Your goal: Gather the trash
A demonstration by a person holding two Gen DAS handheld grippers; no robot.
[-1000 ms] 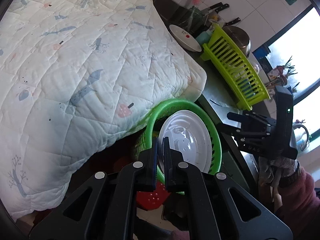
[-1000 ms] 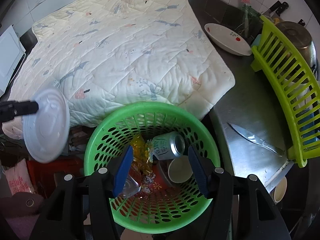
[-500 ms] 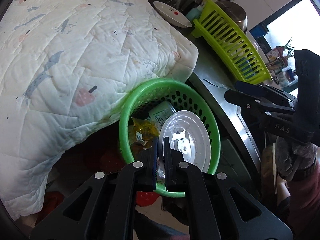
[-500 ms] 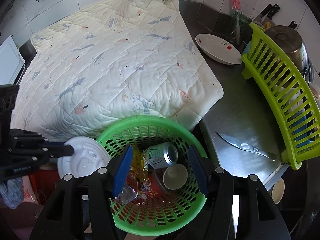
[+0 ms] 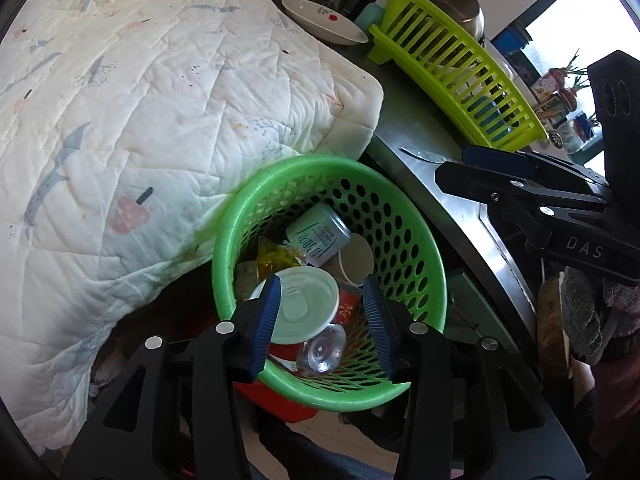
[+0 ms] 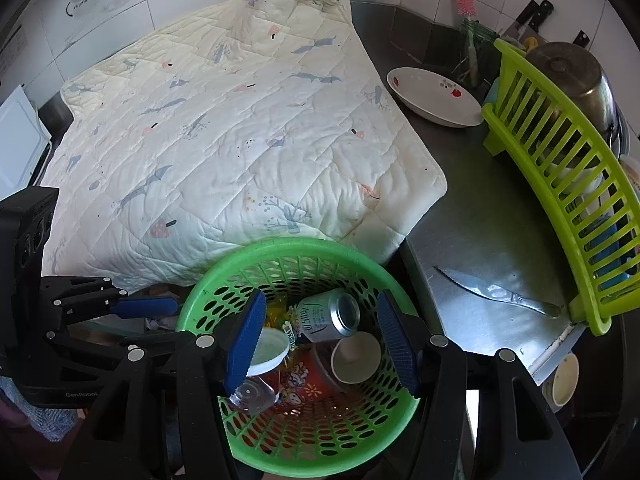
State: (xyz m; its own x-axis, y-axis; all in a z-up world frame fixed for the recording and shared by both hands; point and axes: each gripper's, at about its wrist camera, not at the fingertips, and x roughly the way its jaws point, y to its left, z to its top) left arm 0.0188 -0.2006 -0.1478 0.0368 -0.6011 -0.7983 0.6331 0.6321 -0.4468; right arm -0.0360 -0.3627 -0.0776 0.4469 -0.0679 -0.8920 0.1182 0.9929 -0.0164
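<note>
The left hand-held gripper (image 5: 322,322) has just been opening above the basket (image 5: 420,240), dropping the lid (image 5: 302,306) in; the right hand-held gripper (image 6: 320,340) hangs open, empty.

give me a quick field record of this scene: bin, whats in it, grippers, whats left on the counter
bin: green basket, at the counter edge beside the quilt
contents: white lid, can, paper cup, clear bottle, yellow wrapper
left gripper: jaws just opened, lid lies loose in the basket
right gripper: open, empty, above the basket
counter: knife, bowl, dish rack
</note>
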